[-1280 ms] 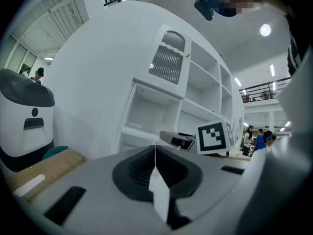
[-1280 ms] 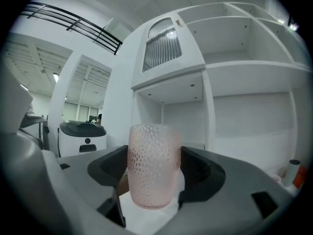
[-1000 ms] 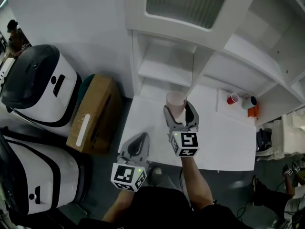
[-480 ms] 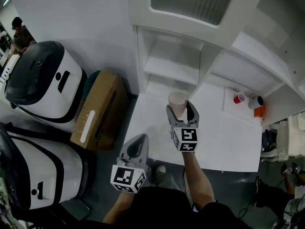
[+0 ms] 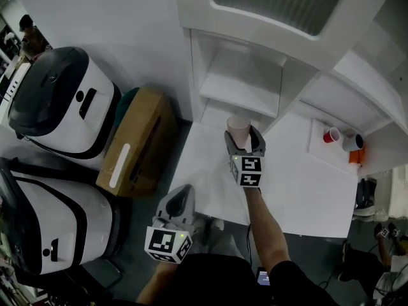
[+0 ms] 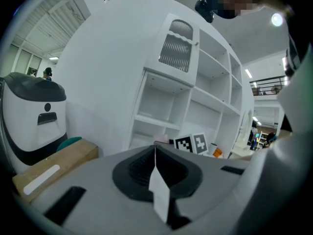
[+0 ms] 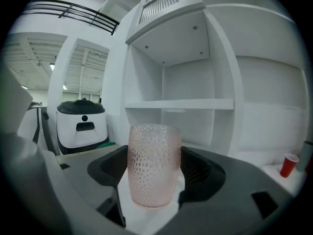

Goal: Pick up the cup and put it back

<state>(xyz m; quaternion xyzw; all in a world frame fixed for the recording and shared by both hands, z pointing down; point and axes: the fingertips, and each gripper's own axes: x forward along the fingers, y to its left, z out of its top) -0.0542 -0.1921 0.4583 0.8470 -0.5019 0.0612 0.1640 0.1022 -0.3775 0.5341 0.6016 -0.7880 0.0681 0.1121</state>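
Note:
A pale pink dimpled cup [image 7: 153, 165] stands upright between the jaws of my right gripper [image 7: 155, 180], which is shut on it. In the head view the cup [image 5: 238, 129] is held above the white table [image 5: 299, 190], at the mouth of the lower left shelf compartment [image 5: 239, 91], with my right gripper [image 5: 243, 141] just behind it. My left gripper [image 5: 180, 199] hangs low off the table's front left edge, jaws shut and empty; in its own view my left gripper [image 6: 155, 168] shows its jaws pressed together.
A red cup [image 5: 331, 135], a white cup [image 5: 352, 143] and an orange thing [image 5: 356, 156] sit at the table's far right. A cardboard box [image 5: 137, 142] and two white-and-black machines [image 5: 60, 101] stand on the floor at left.
My right gripper has carried the cup forward, away from me, toward the shelf unit. My left gripper has stayed low by the table's front edge.

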